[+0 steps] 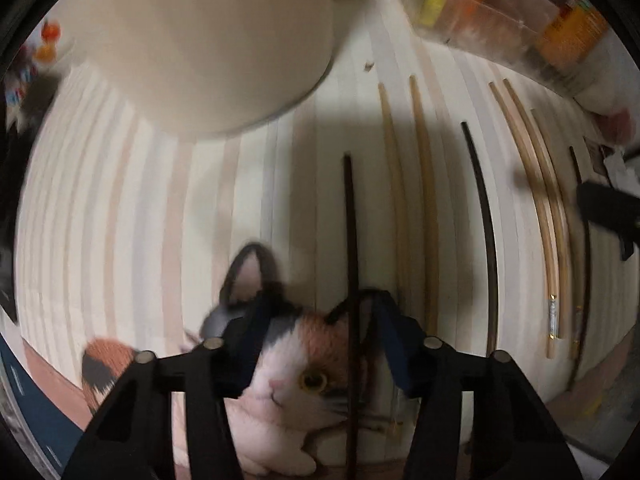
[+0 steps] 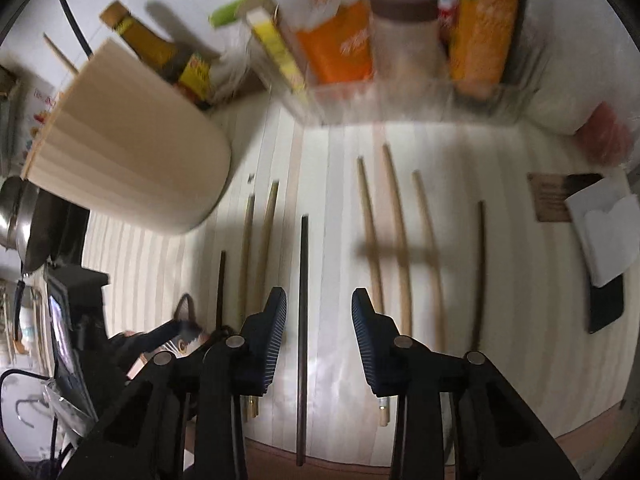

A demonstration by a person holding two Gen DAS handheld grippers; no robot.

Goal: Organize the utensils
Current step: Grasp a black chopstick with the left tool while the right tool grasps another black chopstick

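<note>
Several chopsticks lie side by side on a striped mat (image 2: 336, 152). In the right wrist view my right gripper (image 2: 319, 308) is open, its jaws on either side of a dark chopstick (image 2: 302, 280), with light wooden chopsticks (image 2: 400, 240) to both sides. In the left wrist view my left gripper (image 1: 316, 312) is open over a dark chopstick (image 1: 352, 240) that runs between its fingers, close to the right finger (image 1: 394, 332). A cream utensil holder (image 1: 224, 44) stands at the back left; it also shows in the right wrist view (image 2: 132, 152) with two chopsticks standing in it.
A calico cat figure (image 1: 296, 380) lies under the left gripper. A clear bin of food packets (image 2: 400, 40) and a sauce bottle (image 2: 160, 52) stand at the back. A card (image 2: 552, 200), a white paper (image 2: 608, 232) and a dark phone (image 2: 606, 304) lie at the right.
</note>
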